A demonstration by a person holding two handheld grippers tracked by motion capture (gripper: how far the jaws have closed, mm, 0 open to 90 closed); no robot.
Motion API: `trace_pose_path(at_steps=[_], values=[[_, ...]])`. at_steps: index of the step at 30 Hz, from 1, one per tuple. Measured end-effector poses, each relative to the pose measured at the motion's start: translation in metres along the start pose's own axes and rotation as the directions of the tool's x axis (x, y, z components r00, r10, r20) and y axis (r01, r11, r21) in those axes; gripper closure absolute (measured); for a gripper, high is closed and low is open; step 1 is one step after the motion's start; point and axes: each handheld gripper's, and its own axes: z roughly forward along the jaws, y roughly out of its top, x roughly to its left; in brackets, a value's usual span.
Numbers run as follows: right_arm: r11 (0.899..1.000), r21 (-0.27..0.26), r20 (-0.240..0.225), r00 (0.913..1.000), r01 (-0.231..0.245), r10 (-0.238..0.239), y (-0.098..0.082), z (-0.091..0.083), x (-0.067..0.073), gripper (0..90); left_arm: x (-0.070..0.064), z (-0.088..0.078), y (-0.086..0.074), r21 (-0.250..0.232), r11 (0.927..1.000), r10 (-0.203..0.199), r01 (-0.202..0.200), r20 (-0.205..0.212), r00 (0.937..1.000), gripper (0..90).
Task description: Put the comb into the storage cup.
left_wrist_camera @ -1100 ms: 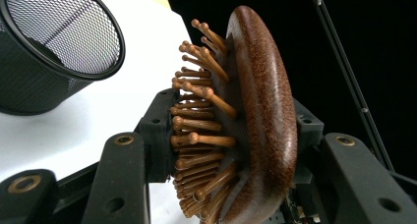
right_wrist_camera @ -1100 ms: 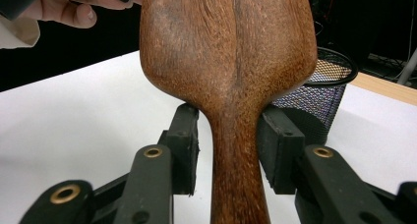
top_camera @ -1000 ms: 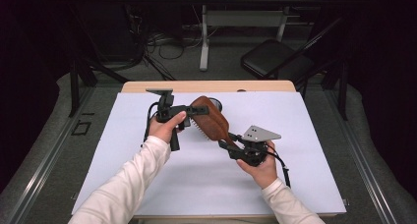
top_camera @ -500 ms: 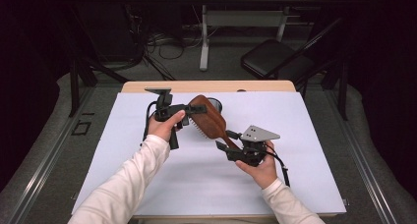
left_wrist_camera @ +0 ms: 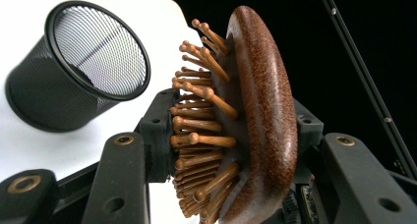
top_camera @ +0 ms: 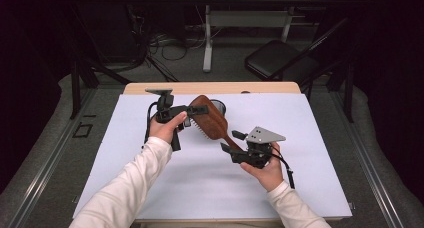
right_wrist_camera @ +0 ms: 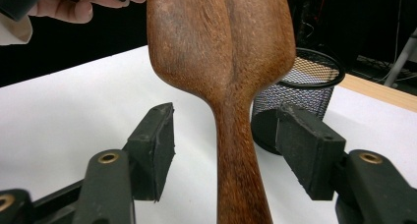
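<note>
The right hand-held gripper (right_wrist_camera: 223, 153) has just been opening, so its jaws now stand apart on either side of the wooden hairbrush (top_camera: 210, 119) handle without touching it; looks like a handover wrapping up. The left hand-held gripper (left_wrist_camera: 231, 150) is clamped on the brush head, holding it up off the white surface (top_camera: 310, 138), right by the black mesh cup (left_wrist_camera: 74, 67), probably its destination.

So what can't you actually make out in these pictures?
- End of the hairbrush handle: cut off by the bottom edge of the right gripper view, between the right tongs.
- Inside bottom of the mesh cup: left gripper view shows mesh wall, not clearly the floor; the high view has the brush in front.
- Left tongs pads: hidden behind bristles and the brush head.
</note>
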Motion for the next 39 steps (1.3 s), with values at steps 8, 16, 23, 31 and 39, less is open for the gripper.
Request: trace_pose_path(at_steps=[8,16,23,31,39], values=[[1.000,0.005,0.011,0.9999,0.012,-0.012,0.003,-0.002,-0.002,38.2,0.000,-0.004,0.002,-0.025,0.9993,0.028,-0.028,-0.020,0.9994,50.0],[1.000,0.024,0.023,0.9997,-0.006,0.006,0.005,-0.003,-0.005,38.5,-0.001,-0.009,0.003,-0.069,0.9942,0.080,-0.082,-0.039,0.9960,50.0],[0.997,0.073,0.004,0.9997,-0.025,0.025,0.005,-0.002,-0.006,39.7,-0.001,-0.012,0.005,-0.107,0.9901,0.086,-0.091,-0.047,0.9952,50.0],[0.996,0.092,0.030,0.9995,-0.012,0.009,0.006,-0.001,-0.008,37.9,-0.002,-0.020,0.010,-0.125,0.9867,0.097,-0.104,-0.061,0.9935,50.0],[0.994,0.111,0.044,0.9990,-0.001,-0.004,0.007,-0.001,-0.013,34.2,-0.006,-0.029,0.017,-0.148,0.9821,0.106,-0.116,-0.074,0.9916,50.0]])
